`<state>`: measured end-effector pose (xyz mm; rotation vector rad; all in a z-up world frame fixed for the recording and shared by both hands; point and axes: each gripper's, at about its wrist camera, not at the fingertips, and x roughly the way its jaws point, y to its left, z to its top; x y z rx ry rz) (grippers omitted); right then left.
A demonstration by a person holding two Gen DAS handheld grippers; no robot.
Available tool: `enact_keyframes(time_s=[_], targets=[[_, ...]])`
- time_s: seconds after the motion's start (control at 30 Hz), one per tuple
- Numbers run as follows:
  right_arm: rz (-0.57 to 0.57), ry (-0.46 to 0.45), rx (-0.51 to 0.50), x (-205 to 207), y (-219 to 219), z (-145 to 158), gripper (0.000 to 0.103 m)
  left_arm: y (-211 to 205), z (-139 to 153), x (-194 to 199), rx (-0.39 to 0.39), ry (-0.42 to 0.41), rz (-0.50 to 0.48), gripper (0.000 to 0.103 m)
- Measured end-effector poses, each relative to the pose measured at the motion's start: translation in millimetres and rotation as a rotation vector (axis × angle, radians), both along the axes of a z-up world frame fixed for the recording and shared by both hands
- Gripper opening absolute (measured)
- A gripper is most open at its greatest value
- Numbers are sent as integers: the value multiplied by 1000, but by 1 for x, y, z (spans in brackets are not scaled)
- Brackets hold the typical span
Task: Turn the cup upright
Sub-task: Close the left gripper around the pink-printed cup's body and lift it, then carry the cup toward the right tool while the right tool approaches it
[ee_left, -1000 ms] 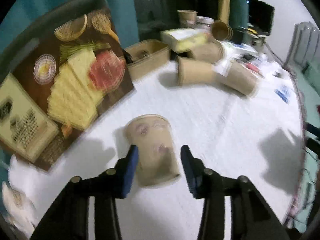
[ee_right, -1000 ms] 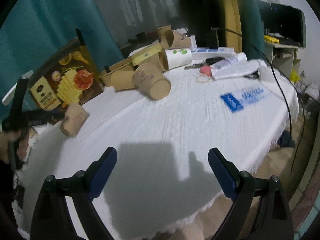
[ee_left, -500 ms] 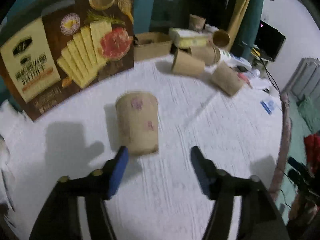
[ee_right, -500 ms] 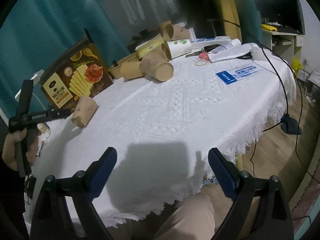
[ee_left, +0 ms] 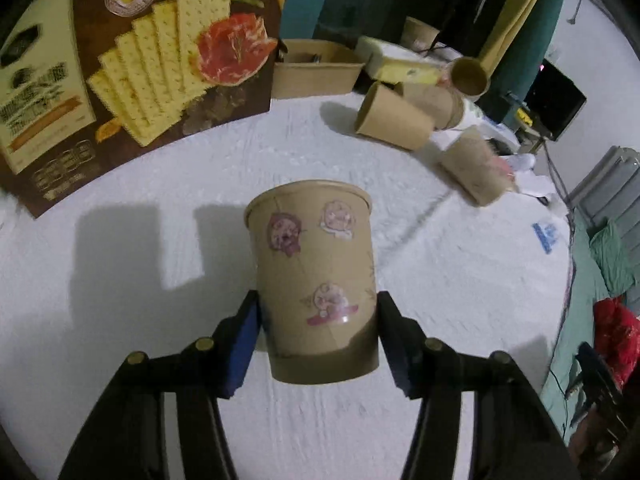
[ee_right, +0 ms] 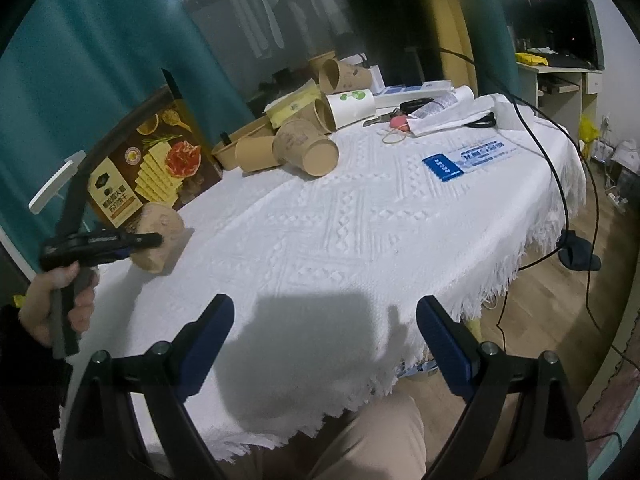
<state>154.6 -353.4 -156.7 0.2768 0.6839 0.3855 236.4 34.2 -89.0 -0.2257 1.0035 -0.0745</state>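
Note:
A brown paper cup with pink stickers point(ee_left: 316, 280) sits between the blue pads of my left gripper point(ee_left: 316, 336), which is shut on its base end. The cup is tilted, its rim pointing away from the camera, held just above the white tablecloth point(ee_left: 160, 320). In the right wrist view the same cup point(ee_right: 160, 236) is held in the left gripper point(ee_right: 140, 244) at the table's left side, tilted. My right gripper point(ee_right: 324, 344) is open and empty above the table's near edge.
Several brown paper cups point(ee_right: 304, 148) lie on their sides at the back of the table next to a cracker box point(ee_left: 132, 48) and a shallow brown tray point(ee_left: 316, 68). A blue and white leaflet point(ee_right: 468, 160) and cables point(ee_right: 560, 152) lie at the right.
The left gripper has closed on the cup's base end and lifted it off the cloth, tilting it. The right gripper has stayed open and pulled back toward the table's near edge.

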Motion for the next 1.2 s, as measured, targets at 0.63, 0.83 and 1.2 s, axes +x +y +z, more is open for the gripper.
enact_keyframes(time_s=[0.63, 0.83, 1.2], targets=[[67, 13, -27, -23, 9, -8, 91, -60, -26, -123, -291, 57, 63, 60], [95, 23, -45, -20, 22, -7, 91, -55, -28, -128, -302, 43, 65, 80], [462, 205, 44, 25, 109, 21, 91, -11, 18, -185, -234, -158, 89, 81]])
